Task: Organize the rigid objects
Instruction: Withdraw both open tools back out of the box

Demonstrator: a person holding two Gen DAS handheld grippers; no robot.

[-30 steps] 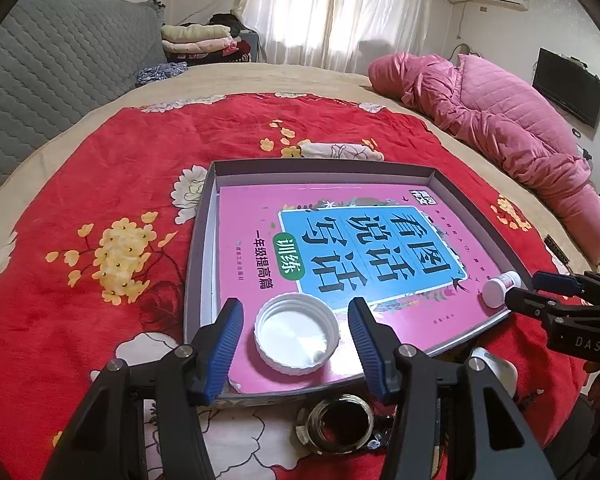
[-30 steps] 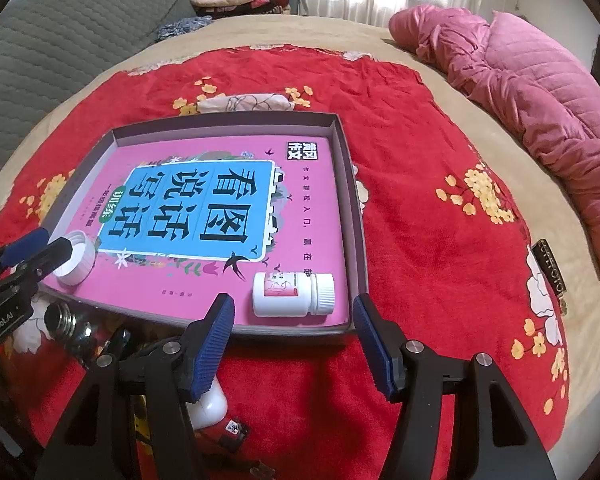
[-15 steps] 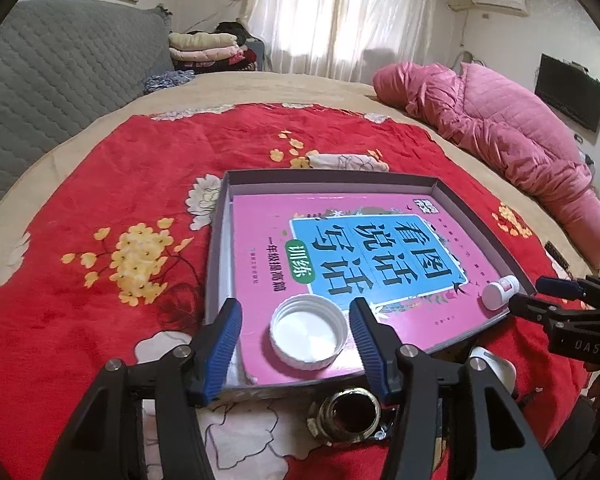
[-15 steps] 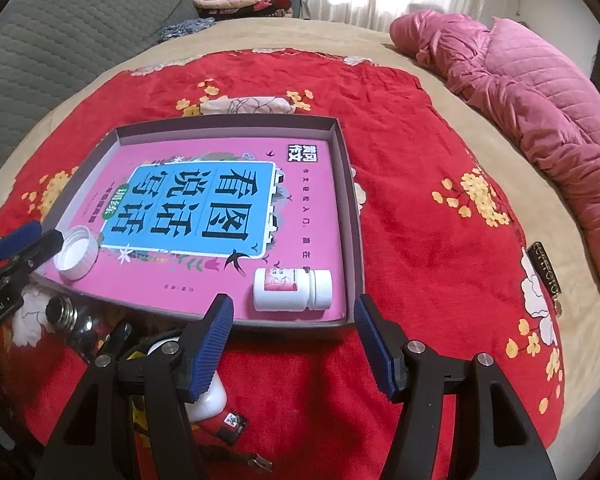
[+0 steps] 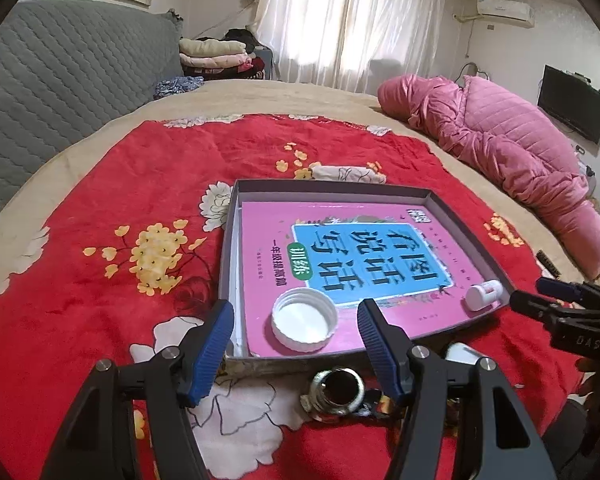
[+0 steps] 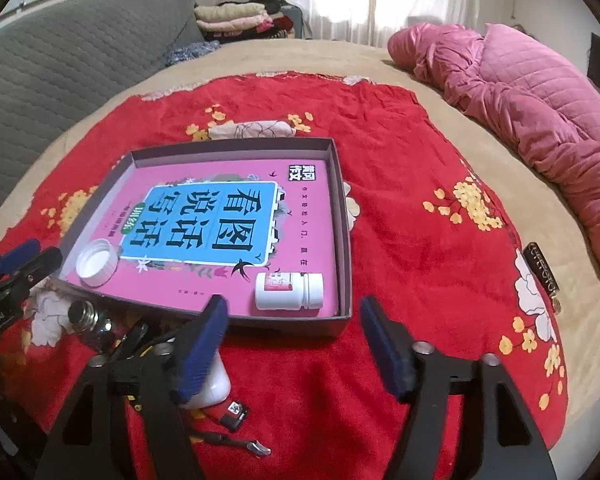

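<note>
A shallow grey box lies on the red flowered blanket with a pink and blue book inside. A white lid rests open side up on the book's near left corner. A white pill bottle lies on its side at the near right corner. My left gripper hovers in front of the lid, jaws opening, pads clear of it. My right gripper hovers in front of the bottle, jaws opening, nothing pressed between them.
Outside the box's near wall lie a metal jar, a white rounded case and a small dark card. A folded cloth sits behind the box. A black strip lies at the right; a pink quilt beyond.
Both grippers have drawn back and risen a little from the box, and their jaws stand wider. The lid and the bottle stay where they lay on the book.
</note>
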